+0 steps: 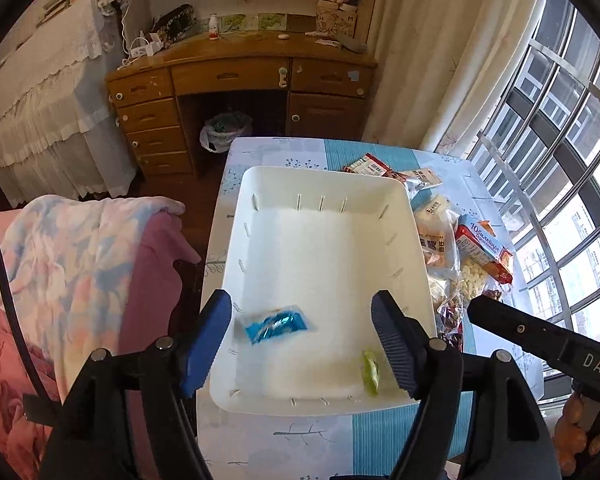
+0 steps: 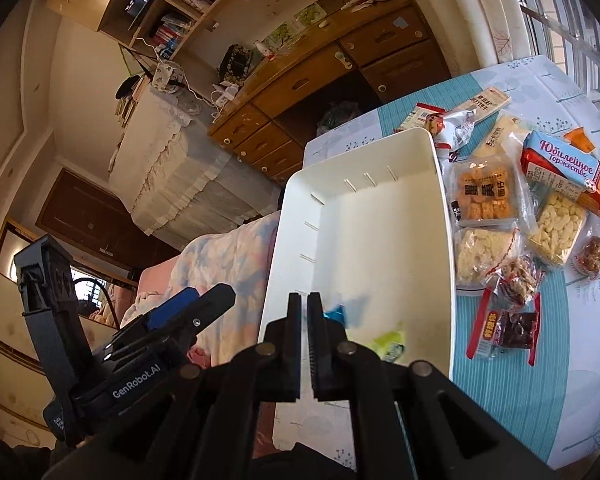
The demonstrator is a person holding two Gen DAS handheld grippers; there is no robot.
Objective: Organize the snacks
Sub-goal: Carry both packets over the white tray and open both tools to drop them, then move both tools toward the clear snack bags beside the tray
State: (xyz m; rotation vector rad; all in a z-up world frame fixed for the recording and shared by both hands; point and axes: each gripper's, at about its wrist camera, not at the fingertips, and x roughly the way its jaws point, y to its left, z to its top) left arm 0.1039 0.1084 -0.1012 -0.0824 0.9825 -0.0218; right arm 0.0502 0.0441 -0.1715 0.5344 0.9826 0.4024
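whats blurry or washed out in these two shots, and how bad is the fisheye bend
Left wrist view: the blue foil candy is motion-smeared, and the barred window bows and blows out white. Right wrist view: the room tilts and curves, and the white plastic bin stays sharp.

Ahead of the gripper, past the table's far edge, stands a wooden desk [image 1: 240, 76] with drawers (a white plastic bag [image 1: 222, 130] sits in its kneehole). A lace-covered bed [image 1: 40, 96] lies to its left, a pink floral blanket [image 1: 80, 248] nearer, and a barred window [image 1: 560, 140] to the right.
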